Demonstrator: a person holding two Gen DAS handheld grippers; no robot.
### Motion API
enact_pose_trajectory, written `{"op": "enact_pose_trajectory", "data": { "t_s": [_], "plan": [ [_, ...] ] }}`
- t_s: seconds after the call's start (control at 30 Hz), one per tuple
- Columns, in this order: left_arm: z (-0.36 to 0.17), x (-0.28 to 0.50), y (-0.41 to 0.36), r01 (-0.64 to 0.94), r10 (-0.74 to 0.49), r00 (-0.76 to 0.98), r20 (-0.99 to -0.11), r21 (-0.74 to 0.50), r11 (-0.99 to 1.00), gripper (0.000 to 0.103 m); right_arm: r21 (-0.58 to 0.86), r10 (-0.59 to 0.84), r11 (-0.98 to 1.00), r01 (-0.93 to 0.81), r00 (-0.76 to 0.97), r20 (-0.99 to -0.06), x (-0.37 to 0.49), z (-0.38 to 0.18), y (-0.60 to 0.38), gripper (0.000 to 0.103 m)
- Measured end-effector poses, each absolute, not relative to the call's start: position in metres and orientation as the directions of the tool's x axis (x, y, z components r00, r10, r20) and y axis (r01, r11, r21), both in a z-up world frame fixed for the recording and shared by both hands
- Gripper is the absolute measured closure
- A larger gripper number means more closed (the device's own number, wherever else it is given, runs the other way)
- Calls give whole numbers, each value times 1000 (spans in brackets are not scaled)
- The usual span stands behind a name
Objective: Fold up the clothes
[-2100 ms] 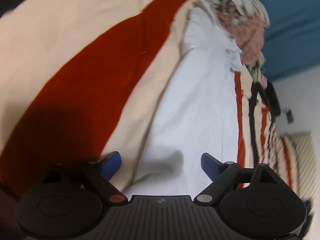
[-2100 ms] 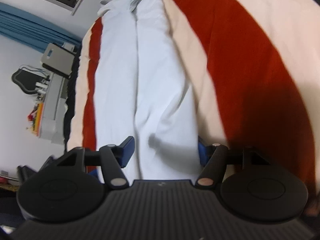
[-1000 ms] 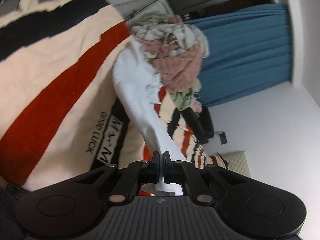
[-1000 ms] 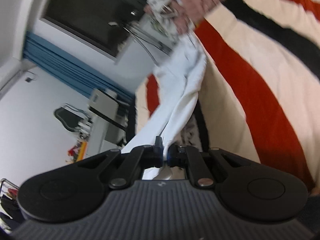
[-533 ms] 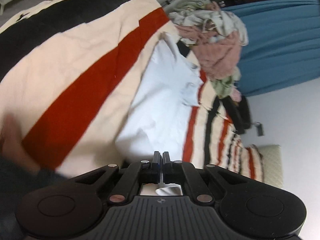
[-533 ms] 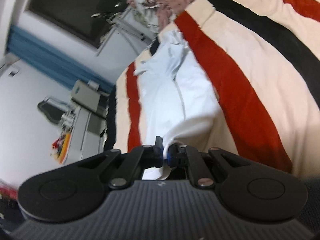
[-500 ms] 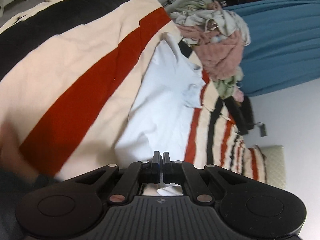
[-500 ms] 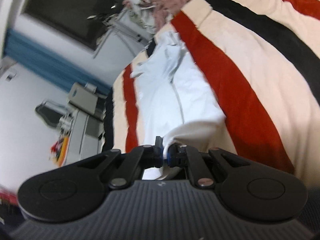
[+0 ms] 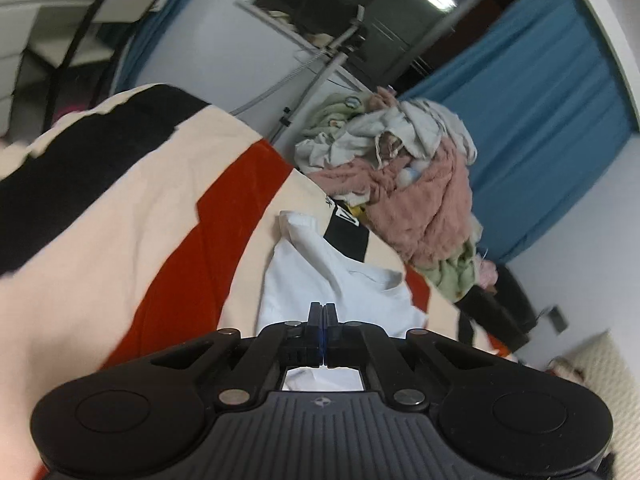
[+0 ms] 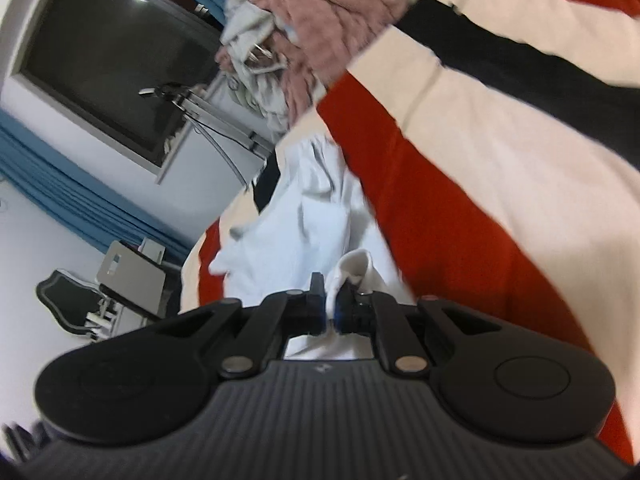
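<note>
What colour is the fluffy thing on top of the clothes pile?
Pink. The fluffy garment shows best in the left wrist view.

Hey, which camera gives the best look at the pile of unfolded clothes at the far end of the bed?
The left wrist view: the clothes pile sits whole and sharp mid-frame. The right wrist view cuts it off at the top edge and blurs it.

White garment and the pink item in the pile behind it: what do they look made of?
White garment: thin, matte woven or knit cloth, probably cotton; it creases softly and drapes flat. Pink item: thick, fuzzy fleece or plush, judging by its nubby, bulky folds. Exact fibres cannot be told.
</note>
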State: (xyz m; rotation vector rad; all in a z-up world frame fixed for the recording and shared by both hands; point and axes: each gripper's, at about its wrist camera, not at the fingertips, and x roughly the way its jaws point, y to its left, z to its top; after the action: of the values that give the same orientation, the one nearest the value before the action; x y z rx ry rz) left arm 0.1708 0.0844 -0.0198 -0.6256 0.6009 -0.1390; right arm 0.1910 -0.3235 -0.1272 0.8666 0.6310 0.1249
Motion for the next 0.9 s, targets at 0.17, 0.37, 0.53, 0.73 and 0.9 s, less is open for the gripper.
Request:
{"op": "enact_pose_trajectory", "data": {
  "t_s": [0.17,0.37,0.53,0.73,0.9],
  "plan": [
    [-71,210,76,-28,-392,720,-572,-589,808,102,661,338,739,131,776,-532,233,-155,-320,96],
    [-93,220,58,86,-495,634,-594,-583,808,66,750,390,643,156,776,-495,234,-176,-328,96],
    [-93,211,36,193,-479,663,-575,-488,852,39,813,423,560,158,789,-445,226,-182,-339,96],
    [-105,220,15,225,-418,668,-616,-368,902,53,814,422,564,139,798,-429,211,-171,-337,96],
    [-104,208,8,238,-374,671,-640,-291,927,95,807,453,585,75,796,-402,200,-157,-330,96]
  ]
}}
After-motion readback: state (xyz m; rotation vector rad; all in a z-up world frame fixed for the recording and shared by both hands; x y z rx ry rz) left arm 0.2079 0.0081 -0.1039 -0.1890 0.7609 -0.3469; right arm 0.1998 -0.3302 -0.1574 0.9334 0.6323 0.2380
